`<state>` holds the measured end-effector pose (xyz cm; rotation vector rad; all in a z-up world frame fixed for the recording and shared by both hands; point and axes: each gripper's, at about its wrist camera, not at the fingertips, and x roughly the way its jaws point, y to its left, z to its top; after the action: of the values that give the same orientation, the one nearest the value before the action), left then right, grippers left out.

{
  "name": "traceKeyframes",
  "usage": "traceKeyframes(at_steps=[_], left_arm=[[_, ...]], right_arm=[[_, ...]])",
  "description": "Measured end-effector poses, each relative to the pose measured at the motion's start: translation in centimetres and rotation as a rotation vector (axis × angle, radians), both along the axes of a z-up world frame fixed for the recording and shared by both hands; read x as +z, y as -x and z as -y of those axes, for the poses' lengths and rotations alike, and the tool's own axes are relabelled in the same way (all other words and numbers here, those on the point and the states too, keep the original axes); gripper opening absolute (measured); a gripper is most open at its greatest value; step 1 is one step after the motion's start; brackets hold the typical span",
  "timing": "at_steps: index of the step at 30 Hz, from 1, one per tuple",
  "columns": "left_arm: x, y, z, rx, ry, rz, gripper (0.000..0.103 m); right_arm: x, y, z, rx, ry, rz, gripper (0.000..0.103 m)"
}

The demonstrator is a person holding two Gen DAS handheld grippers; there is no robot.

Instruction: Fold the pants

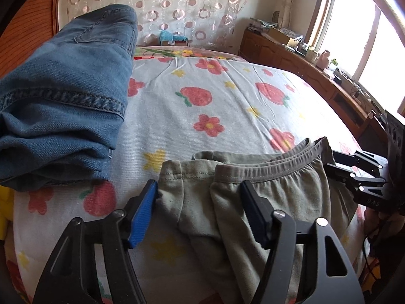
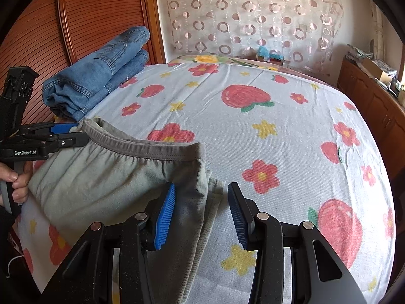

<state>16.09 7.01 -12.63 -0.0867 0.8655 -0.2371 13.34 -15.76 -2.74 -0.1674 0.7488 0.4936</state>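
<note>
Grey-green pants (image 1: 253, 190) lie folded on the flowered bed sheet (image 1: 202, 96), waistband away from me; they also show in the right wrist view (image 2: 114, 177). My left gripper (image 1: 200, 202) is open, its fingers astride the pants' left edge, not clamping it. My right gripper (image 2: 201, 210) is open, its left finger over the pants' right edge, its right finger over bare sheet. The right gripper (image 1: 354, 174) shows at the pants' right side in the left wrist view; the left gripper (image 2: 73, 134) shows at the waistband's left end in the right wrist view.
A stack of folded blue jeans (image 1: 63, 101) lies on the bed's left side (image 2: 101, 71) by a wooden slatted headboard (image 2: 76, 12). A wooden sideboard (image 1: 316, 76) with clutter runs along the right under a window. A curtained wall stands behind the bed.
</note>
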Motion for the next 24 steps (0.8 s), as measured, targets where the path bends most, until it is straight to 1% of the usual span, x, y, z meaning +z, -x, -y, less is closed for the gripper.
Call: traceKeyframes(at_steps=[2,3,4,5,7,9,14,15,16,17,18,22,24], left_arm=[[0.0,0.1,0.2,-0.017,0.01,0.005,0.046],[0.0,0.2,0.4,-0.027,0.013,0.007,0.043],[0.0,0.2,0.5,-0.032,0.012,0.014,0.038],[0.1,0.3,0.6,-0.038,0.014,0.017,0.034],[0.2,0.5,0.7,-0.043,0.019,0.024,0.025],[0.4,0.7,0.8,-0.044,0.026,0.032,0.023],[0.8,0.8,0.8,-0.036,0.041,0.041,0.023],[0.9,0.9,0.9,-0.033,0.041,0.044,0.022],[0.9,1.0,0.9,-0.033,0.042,0.049,0.02],[1.1,1.1,1.0,-0.034,0.043,0.056,0.018],[1.3,1.4,1.1,-0.038,0.044,0.068,0.017],[2.5,2.5,1.6,-0.059,0.042,0.118,0.016],[3.4,3.2,1.9,-0.067,0.044,0.148,0.015]], right_arm=[[0.0,0.0,0.0,0.003,-0.003,-0.002,0.044],[-0.1,0.0,0.0,0.007,-0.005,-0.002,0.041],[-0.1,0.0,0.0,0.013,-0.008,-0.003,0.038],[-0.1,0.0,-0.1,0.019,-0.008,-0.002,0.037],[-0.1,0.0,-0.2,0.025,-0.01,-0.003,0.032],[-0.1,0.0,-0.2,0.034,-0.019,-0.009,0.03],[0.0,-0.2,-0.2,0.03,-0.032,-0.027,0.03],[0.1,-0.3,-0.3,0.031,-0.026,-0.029,0.027],[0.1,-0.4,-0.4,0.032,-0.026,-0.032,0.02],[0.1,-0.4,-0.5,0.038,-0.033,-0.039,0.018],[0.1,-0.4,-0.6,0.045,-0.036,-0.045,0.013],[0.2,0.2,-0.9,0.035,-0.035,-0.034,0.01],[0.7,0.9,-0.9,0.035,-0.053,-0.01,0.009]])
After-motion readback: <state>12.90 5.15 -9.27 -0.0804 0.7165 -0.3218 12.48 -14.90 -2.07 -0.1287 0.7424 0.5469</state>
